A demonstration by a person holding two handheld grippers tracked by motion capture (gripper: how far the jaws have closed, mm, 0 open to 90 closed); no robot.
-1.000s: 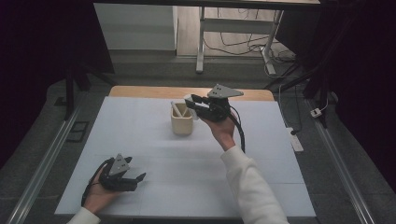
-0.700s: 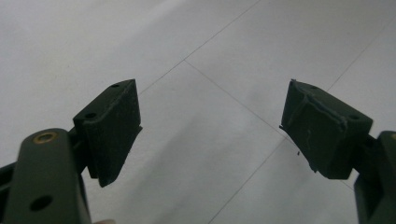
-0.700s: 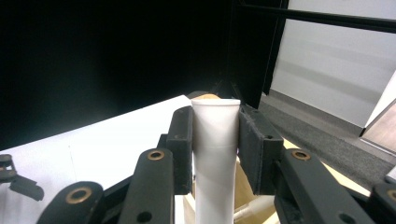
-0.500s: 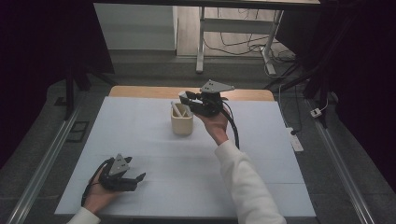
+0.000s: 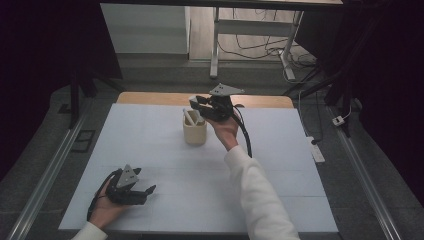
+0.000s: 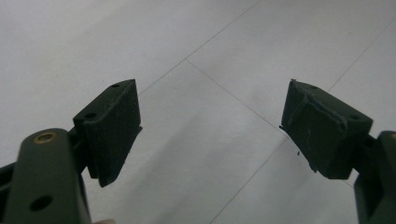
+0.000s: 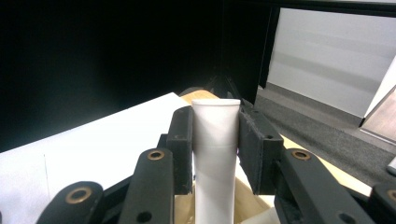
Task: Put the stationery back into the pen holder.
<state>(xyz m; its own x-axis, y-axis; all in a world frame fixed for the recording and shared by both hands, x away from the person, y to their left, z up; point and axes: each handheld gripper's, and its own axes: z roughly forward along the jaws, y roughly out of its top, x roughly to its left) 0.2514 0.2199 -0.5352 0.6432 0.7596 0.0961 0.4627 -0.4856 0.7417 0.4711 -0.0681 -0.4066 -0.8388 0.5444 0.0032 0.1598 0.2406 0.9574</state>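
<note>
At twelve o'clock on the counter [image 5: 150,150], right gripper [image 7: 215,149] clenches white tube [image 7: 215,154], upright over cup [image 5: 194,131]; no legible label. Left gripper [image 6: 210,130] released.

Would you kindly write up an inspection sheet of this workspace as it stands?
Surface: white sheet on a wooden table, faint grid lines.
Job's things: beige cup upright near the far middle; white tube held above it, another white item leaning inside.
Clutter: nothing seen.
Grippers: right gripper shut on the tube over the cup; left gripper open, resting near the front left.
Cables: black cable trailing from the right gripper; loose cables on the floor beyond.
Surroundings: white table legs, dark curtains at both sides.
</note>
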